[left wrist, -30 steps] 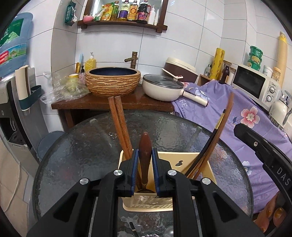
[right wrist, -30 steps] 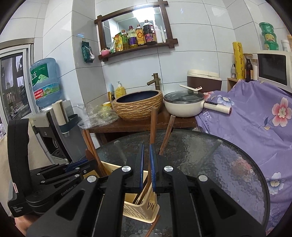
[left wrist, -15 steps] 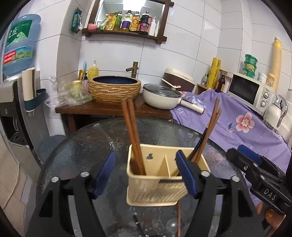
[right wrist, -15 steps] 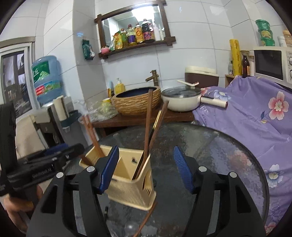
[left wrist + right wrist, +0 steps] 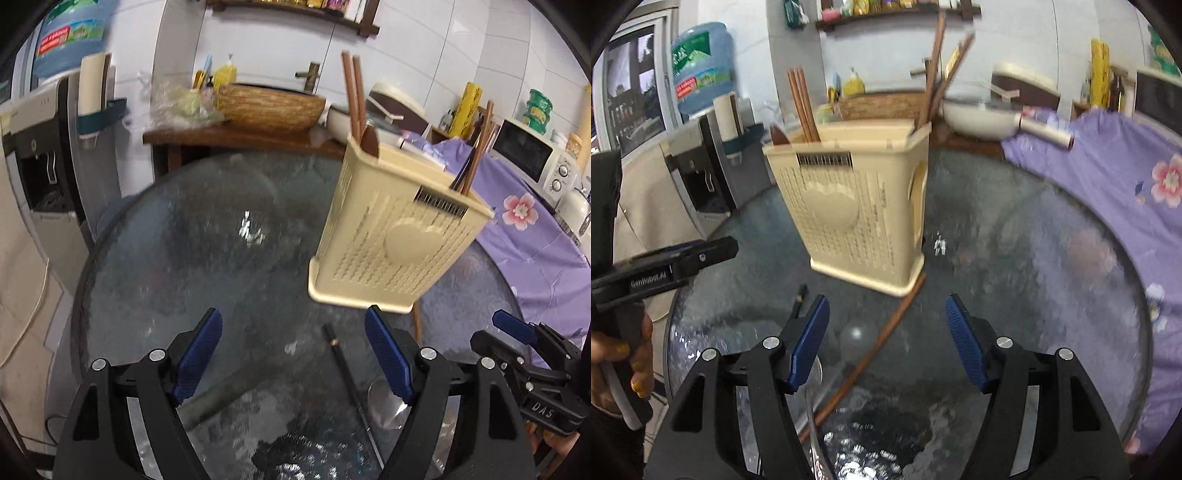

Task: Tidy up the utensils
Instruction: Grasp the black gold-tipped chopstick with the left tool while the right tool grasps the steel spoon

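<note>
The round glass bench (image 5: 155, 258) carries the cream utensil holder (image 5: 391, 236) near its middle, wooden chopsticks (image 5: 354, 96) and a dark spoon handle (image 5: 370, 142) now standing in its compartments. A second ago both grippers pinched pieces over it. The left gripper (image 5: 293, 360) and right gripper (image 5: 886, 341) have since spread their jaws, empty, and dropped toward the near edge, where a brown chopstick (image 5: 875, 354), a black chopstick (image 5: 347, 376) and a metal spoon (image 5: 388, 402) lie, likely next.

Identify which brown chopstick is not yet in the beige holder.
The single brown chopstick lying flat on the glass table, running from the holder base toward the right gripper. The other brown chopsticks stand upright inside the holder.
</note>
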The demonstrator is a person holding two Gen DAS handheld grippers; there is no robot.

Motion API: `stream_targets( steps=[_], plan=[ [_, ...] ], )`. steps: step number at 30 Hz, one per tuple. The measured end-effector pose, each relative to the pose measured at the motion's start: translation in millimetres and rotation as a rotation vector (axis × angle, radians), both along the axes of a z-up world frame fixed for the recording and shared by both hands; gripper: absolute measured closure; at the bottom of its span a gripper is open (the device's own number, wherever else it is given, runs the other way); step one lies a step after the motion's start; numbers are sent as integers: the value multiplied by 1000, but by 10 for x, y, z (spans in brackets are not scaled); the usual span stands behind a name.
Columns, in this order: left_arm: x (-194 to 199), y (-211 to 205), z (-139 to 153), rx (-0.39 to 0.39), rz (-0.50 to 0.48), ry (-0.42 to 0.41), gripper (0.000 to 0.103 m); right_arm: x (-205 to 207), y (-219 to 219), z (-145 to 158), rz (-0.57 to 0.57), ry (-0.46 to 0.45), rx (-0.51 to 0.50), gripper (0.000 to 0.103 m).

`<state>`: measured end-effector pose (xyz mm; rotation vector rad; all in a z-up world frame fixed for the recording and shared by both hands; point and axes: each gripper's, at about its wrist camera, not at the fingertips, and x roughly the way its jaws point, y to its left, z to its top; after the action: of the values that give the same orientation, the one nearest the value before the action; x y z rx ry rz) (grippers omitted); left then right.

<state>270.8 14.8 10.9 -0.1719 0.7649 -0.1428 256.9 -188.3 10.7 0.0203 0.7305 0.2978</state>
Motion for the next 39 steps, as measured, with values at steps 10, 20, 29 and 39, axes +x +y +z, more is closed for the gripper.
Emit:
stream_targets(
  steps=[10, 20, 29, 39],
  plan=[
    [-13, -96, -322, -7, -42, 95, 46, -52, 121, -194, 73, 46, 12, 46],
    [182, -379, -458, 41, -109, 173, 59, -167, 197, -246, 104, 40, -4, 46],
    [390, -626, -540, 146, -131, 206, 69, -215, 111, -251, 94, 41, 2, 46],
    [371, -671, -541, 206, -156, 193, 91, -257, 262, -216, 178, 33, -14, 46]
  ],
)
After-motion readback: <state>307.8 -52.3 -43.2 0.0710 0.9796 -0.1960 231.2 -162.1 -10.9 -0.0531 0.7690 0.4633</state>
